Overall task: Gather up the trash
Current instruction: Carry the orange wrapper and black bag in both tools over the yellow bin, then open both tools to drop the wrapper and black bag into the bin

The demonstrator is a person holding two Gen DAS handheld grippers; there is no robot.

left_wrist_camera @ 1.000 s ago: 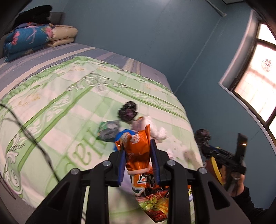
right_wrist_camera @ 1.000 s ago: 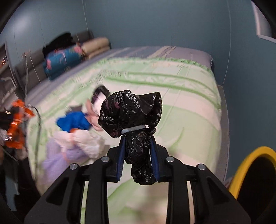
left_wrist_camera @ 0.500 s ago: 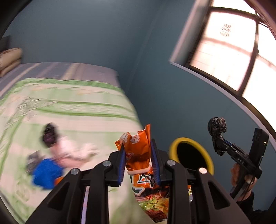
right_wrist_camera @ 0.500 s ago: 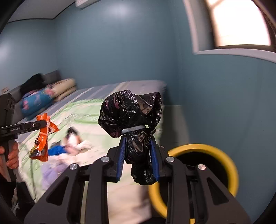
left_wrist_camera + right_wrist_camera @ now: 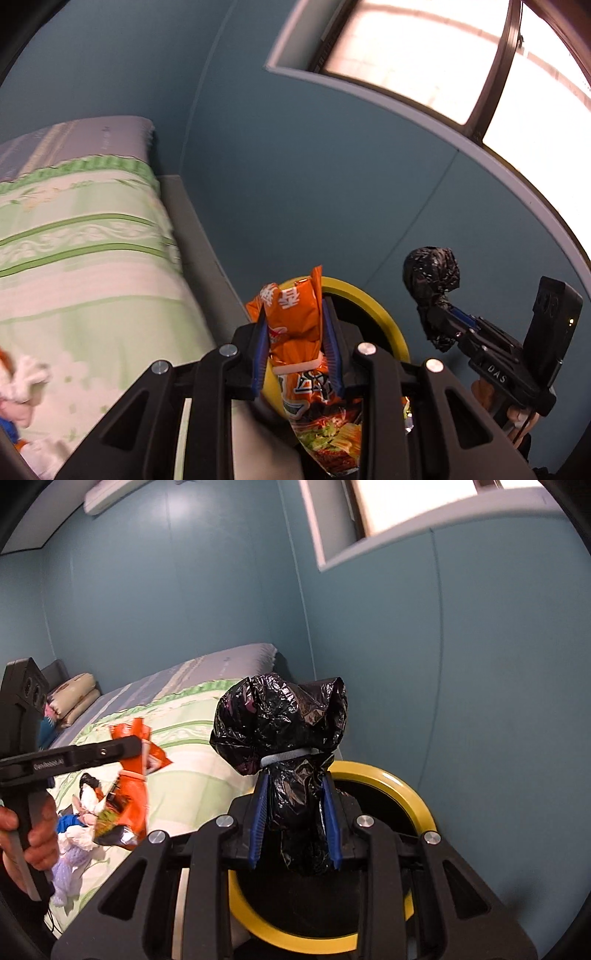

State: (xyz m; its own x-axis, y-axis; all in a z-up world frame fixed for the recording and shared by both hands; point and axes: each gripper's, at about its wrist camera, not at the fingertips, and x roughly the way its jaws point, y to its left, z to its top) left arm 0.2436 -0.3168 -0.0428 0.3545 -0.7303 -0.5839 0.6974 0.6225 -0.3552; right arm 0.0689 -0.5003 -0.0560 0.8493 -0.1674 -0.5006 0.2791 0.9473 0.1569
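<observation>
Left hand-held gripper [image 5: 295, 332]: clenched on orange snack packet [image 5: 295, 317], blue pads pressing both sides of its crumpled neck, printed lower part hanging below the fingers. Packet held up in front of the yellow-rimmed bin [image 5: 384, 317], just beside the bed [image 5: 85, 240].

Right hand-held gripper [image 5: 295, 812]: clenched on black plastic bag [image 5: 284, 720], tied bundle bulging above the pads, tail hanging between them. Bag held over the near side of the bin's yellow rim [image 5: 410, 786], dark opening behind and below it.

Bin standing on the floor against the blue wall, between bed edge and window side.

Remaining litter [image 5: 77, 823] on the green bedspread: white, blue and dark scraps in a loose heap, blurred, well apart from the bin.

Person's hand [image 5: 33, 834] gripping the left handle in the right wrist view.
</observation>
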